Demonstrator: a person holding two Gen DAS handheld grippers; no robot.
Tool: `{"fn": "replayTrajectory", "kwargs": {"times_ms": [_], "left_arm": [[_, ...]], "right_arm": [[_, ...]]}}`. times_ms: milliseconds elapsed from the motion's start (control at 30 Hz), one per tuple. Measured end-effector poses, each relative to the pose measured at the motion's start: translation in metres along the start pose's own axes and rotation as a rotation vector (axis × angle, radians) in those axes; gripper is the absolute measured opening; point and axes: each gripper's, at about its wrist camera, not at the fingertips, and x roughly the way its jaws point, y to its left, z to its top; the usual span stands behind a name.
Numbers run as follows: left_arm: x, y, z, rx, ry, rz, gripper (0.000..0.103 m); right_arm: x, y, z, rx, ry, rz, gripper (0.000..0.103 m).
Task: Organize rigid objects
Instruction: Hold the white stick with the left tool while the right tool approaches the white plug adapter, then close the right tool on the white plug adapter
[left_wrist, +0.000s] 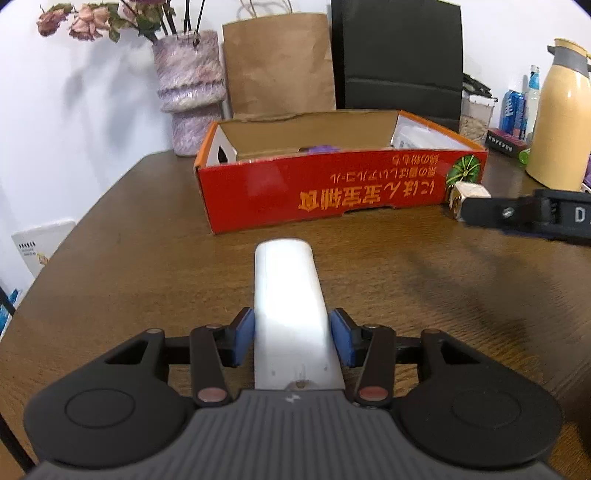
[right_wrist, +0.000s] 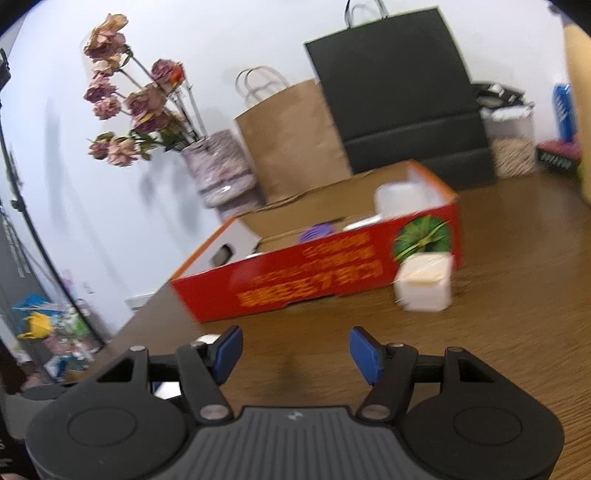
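My left gripper is shut on a long white rounded block, held above the brown table and pointing at the red cardboard box. The box is open on top and holds a purple item and white items. My right gripper is open and empty, short of the box. A small white cube box stands on the table against the box's right front corner; it also shows in the left wrist view, partly hidden by the right gripper's arm.
A vase of dried roses, a brown paper bag and a black bag stand behind the box. A cream thermos, bottles and a container are at the far right. The table edge runs along the left.
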Motion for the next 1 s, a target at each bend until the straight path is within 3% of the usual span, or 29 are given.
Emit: {"fn": "replayTrajectory", "kwargs": {"times_ms": [100,200,300,367,400,600,833,933,1000], "left_arm": [[0.002,-0.001,0.001,-0.017,0.007,0.018,0.049],[0.008,-0.003,0.006,-0.044,0.012,0.075,0.064],[0.018,-0.002,0.013,-0.087,0.024,0.096,0.065],[0.022,0.000,0.017,-0.108,0.027,0.080,0.057],[0.022,0.000,0.017,-0.111,0.023,0.058,0.047],[0.020,-0.003,0.017,-0.101,0.004,0.073,0.046],[0.015,-0.001,0.019,-0.103,-0.022,0.071,0.046],[0.012,-0.001,0.019,-0.102,-0.033,0.072,0.046],[0.011,-0.001,0.019,-0.101,-0.036,0.071,0.046]], "right_arm": [[-0.002,-0.011,0.003,-0.029,-0.012,-0.059,0.065],[-0.003,-0.021,0.007,-0.061,-0.028,-0.127,0.070],[0.003,-0.025,0.011,-0.103,-0.048,-0.206,0.078],[0.009,-0.026,0.011,-0.133,-0.048,-0.246,0.079],[0.014,-0.025,0.012,-0.149,-0.044,-0.260,0.080],[0.046,-0.020,0.015,-0.230,0.011,-0.347,0.085],[0.076,-0.039,0.030,-0.128,0.069,-0.400,0.088],[0.086,-0.044,0.032,-0.095,0.112,-0.398,0.086],[0.086,-0.045,0.032,-0.085,0.106,-0.362,0.068]]}}
